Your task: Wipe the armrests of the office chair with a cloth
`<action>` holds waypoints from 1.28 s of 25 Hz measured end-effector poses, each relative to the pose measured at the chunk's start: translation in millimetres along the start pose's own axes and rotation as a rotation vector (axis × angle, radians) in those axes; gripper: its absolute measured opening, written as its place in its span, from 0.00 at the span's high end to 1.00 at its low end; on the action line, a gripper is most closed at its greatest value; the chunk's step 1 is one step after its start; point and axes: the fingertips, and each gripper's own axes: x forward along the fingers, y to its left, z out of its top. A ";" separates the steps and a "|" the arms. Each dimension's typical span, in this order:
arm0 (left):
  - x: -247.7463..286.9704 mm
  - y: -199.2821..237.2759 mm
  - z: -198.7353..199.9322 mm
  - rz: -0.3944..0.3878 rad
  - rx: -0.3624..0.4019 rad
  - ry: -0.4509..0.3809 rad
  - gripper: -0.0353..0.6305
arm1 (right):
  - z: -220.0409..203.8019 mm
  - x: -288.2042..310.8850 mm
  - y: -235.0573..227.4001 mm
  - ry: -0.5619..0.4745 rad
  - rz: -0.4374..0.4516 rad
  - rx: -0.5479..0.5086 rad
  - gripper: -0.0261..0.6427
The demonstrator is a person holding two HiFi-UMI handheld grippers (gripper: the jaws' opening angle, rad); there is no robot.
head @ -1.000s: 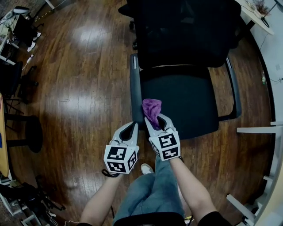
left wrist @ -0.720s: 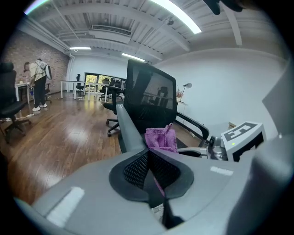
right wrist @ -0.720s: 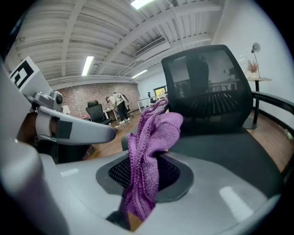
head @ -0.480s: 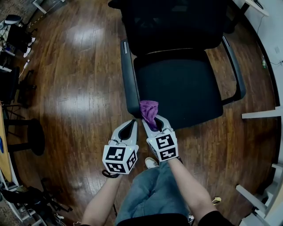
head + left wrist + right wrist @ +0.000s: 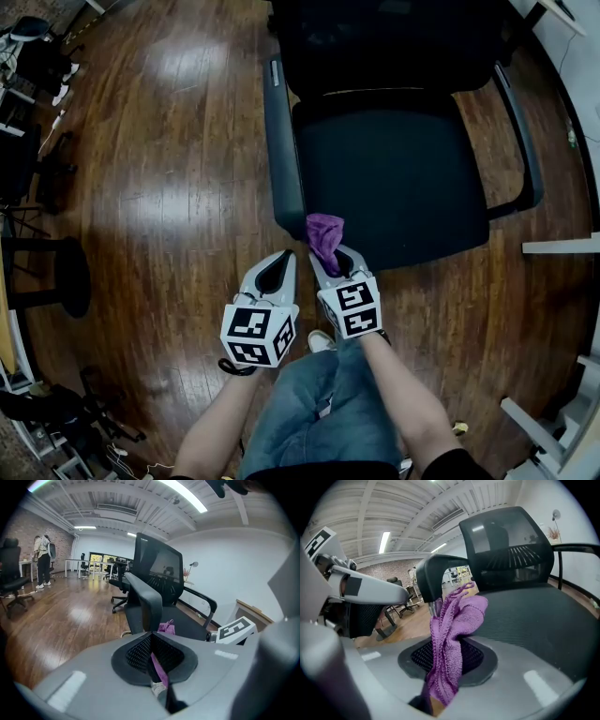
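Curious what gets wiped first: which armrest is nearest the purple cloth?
The left armrest, its front end beside the cloth; the right armrest lies across the seat.

Cloth (image 5: 325, 234): a second ago it lies alongside the last stretch of the near armrest (image 5: 279, 141). Now it sits at that armrest's front tip and hangs mostly past it.
Right gripper (image 5: 330, 255): drawn back along the near armrest toward the person, carrying the cloth with it.
Office chair (image 5: 394, 178): further right in the head view than half a second ago, so the far armrest (image 5: 525, 141) comes closer to the right edge.
Shoe (image 5: 322, 339): higher in the head view, closer under the right gripper.
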 end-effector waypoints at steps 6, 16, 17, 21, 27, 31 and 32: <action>-10.2 -1.6 3.7 0.001 -0.015 -0.008 0.94 | 13.3 -15.2 5.6 -0.011 -0.011 -0.013 0.82; -54.0 -13.0 85.9 -0.008 -0.039 -0.088 0.94 | 131.9 -78.8 54.8 -0.135 -0.004 -0.052 0.82; -54.7 -9.9 95.3 -0.004 -0.041 -0.100 0.94 | 144.0 -78.9 60.1 -0.149 0.004 -0.057 0.82; -51.8 9.7 125.9 0.017 -0.039 -0.131 0.94 | 185.3 -63.6 73.2 -0.199 0.017 -0.075 0.82; -39.2 64.8 163.8 0.050 -0.029 -0.145 0.94 | 231.4 -11.8 89.5 -0.222 0.041 -0.070 0.82; -15.8 99.9 189.8 0.063 -0.021 -0.146 0.94 | 258.0 26.7 84.9 -0.226 0.033 -0.040 0.82; -9.9 108.0 194.2 0.067 -0.020 -0.139 0.94 | 262.9 36.3 83.2 -0.224 0.030 -0.027 0.82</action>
